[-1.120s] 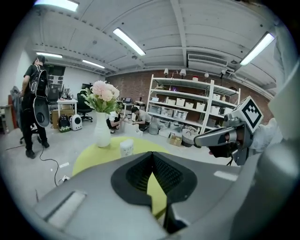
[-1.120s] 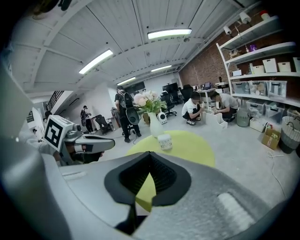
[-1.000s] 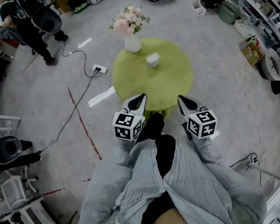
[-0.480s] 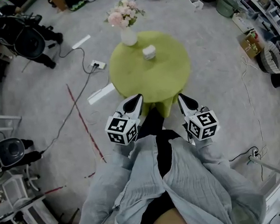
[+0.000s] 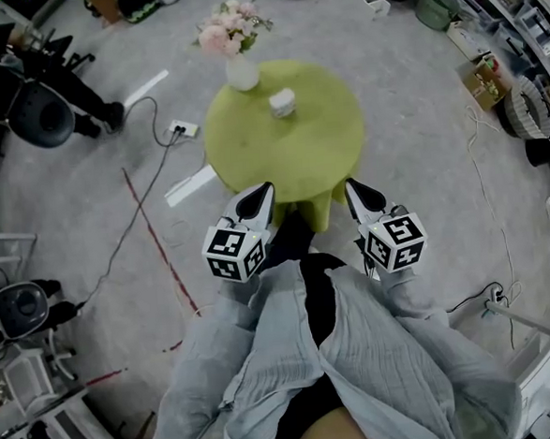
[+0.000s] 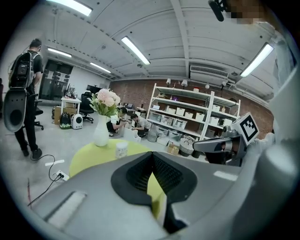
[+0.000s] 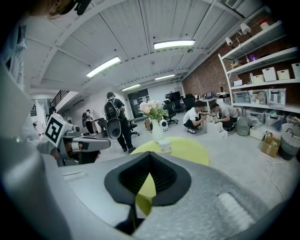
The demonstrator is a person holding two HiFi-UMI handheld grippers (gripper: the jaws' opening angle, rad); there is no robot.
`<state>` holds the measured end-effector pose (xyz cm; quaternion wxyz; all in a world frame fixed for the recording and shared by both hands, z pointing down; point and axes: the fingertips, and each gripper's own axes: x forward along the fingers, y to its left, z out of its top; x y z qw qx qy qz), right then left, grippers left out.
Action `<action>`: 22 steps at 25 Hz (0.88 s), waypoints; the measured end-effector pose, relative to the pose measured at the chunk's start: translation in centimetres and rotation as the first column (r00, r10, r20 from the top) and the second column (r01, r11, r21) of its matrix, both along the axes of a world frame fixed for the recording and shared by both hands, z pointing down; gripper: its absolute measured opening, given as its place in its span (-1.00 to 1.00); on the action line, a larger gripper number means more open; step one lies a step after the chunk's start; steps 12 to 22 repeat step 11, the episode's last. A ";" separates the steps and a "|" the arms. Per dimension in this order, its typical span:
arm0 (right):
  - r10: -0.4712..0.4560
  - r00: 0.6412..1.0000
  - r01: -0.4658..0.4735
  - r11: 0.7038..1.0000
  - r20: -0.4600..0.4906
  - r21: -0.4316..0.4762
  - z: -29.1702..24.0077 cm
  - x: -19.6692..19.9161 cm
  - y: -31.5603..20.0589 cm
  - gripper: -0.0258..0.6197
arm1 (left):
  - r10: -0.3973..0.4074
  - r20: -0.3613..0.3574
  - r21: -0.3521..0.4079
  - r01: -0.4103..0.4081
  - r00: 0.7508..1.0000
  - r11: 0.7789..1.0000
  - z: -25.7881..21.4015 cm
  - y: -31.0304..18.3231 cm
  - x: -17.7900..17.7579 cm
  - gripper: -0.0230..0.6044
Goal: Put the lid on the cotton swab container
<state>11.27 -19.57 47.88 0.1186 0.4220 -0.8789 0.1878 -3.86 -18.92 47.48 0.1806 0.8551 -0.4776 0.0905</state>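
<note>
A small white cotton swab container (image 5: pixel 283 102) stands on the round green table (image 5: pixel 318 159), toward its far side; the gripper views show it too (image 6: pixel 121 149) (image 7: pixel 164 146). I see no separate lid, and I cannot tell whether one sits on the container. My left gripper (image 5: pixel 261 190) and right gripper (image 5: pixel 353 187) hover side by side at the table's near edge, well short of the container. Both are shut with nothing between the fingers (image 6: pixel 151 157) (image 7: pixel 149 157).
A white vase of pink flowers (image 5: pixel 239 71) stands at the table's far left edge, close to the container. A power strip (image 5: pixel 184 129) and cable lie on the floor to the left. Shelving (image 6: pixel 187 117) and crouching people (image 7: pixel 206 115) are beyond; a person with a backpack (image 6: pixel 23 93) stands at the left.
The head view has shifted, so the table and vase now sit slightly higher and further left. The left gripper has drifted a little left. Both grippers stay shut and empty.
</note>
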 end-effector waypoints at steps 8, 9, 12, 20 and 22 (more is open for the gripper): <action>0.000 1.000 0.000 1.000 -0.009 -0.010 0.4 0.0 0.4 -0.92 | 0.019 -0.001 -0.006 -0.019 1.000 1.000 0.3 0.2 0.5 -0.87; -0.001 1.000 0.001 1.000 -0.009 -0.012 0.4 0.0 0.4 -0.92 | 0.022 0.000 -0.006 -0.022 1.000 1.000 0.3 0.3 0.6 -0.87; -0.002 1.000 0.002 1.000 -0.010 -0.014 0.5 -0.1 0.4 -0.92 | 0.028 0.000 -0.007 -0.028 1.000 1.000 0.3 0.4 0.8 -0.87; -0.002 1.000 0.002 1.000 -0.010 -0.014 0.5 -0.1 0.4 -0.92 | 0.028 0.000 -0.007 -0.028 1.000 1.000 0.3 0.4 0.8 -0.87; -0.002 1.000 0.002 1.000 -0.010 -0.014 0.5 -0.1 0.4 -0.92 | 0.028 0.000 -0.007 -0.028 1.000 1.000 0.3 0.4 0.8 -0.87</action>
